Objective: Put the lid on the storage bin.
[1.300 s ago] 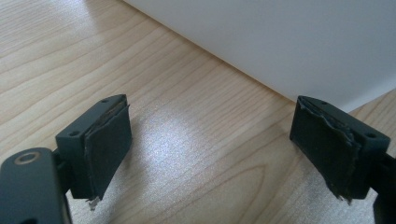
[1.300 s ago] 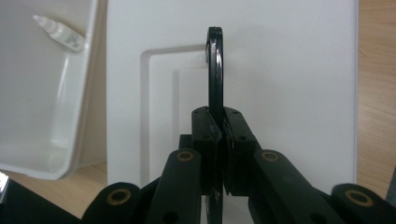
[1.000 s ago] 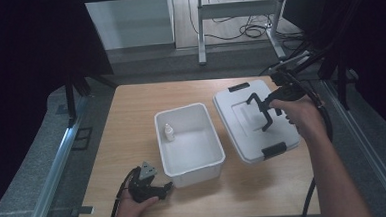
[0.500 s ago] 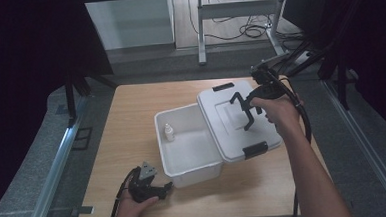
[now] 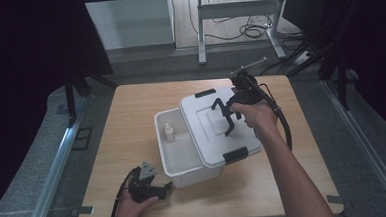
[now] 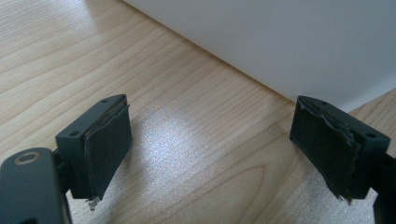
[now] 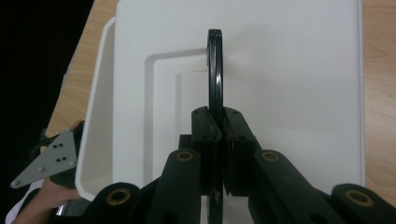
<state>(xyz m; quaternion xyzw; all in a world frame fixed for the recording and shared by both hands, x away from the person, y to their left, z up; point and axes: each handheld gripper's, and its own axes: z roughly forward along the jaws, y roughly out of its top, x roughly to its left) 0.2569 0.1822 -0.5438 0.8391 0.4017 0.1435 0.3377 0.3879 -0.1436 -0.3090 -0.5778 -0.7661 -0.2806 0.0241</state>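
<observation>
A white bin (image 5: 181, 159) stands open near the middle of the wooden tabletop (image 5: 131, 121); everything else is placed relative to it. A small white bottle (image 5: 169, 133) stands upright inside the bin, against its far left wall. The white lid (image 5: 217, 130) is tilted over the bin's right half, covering that side and overhanging the right wall, with black latches on its far and near edges. The right gripper (image 5: 226, 117) is above the bin's right side; in the right gripper view its fingers (image 7: 205, 135) are clenched on the lid's thin black handle (image 7: 215, 70), which stands upright between them at the middle of the lid. The left gripper (image 5: 152, 189) rests on the tabletop just beside the bin's near left corner, held in the person's left hand (image 5: 131, 208). In the left gripper view its fingers (image 6: 105, 140) are spread wide apart and grasp nothing, with bare wood between them and the bin's white wall (image 6: 280, 42) just beyond
</observation>
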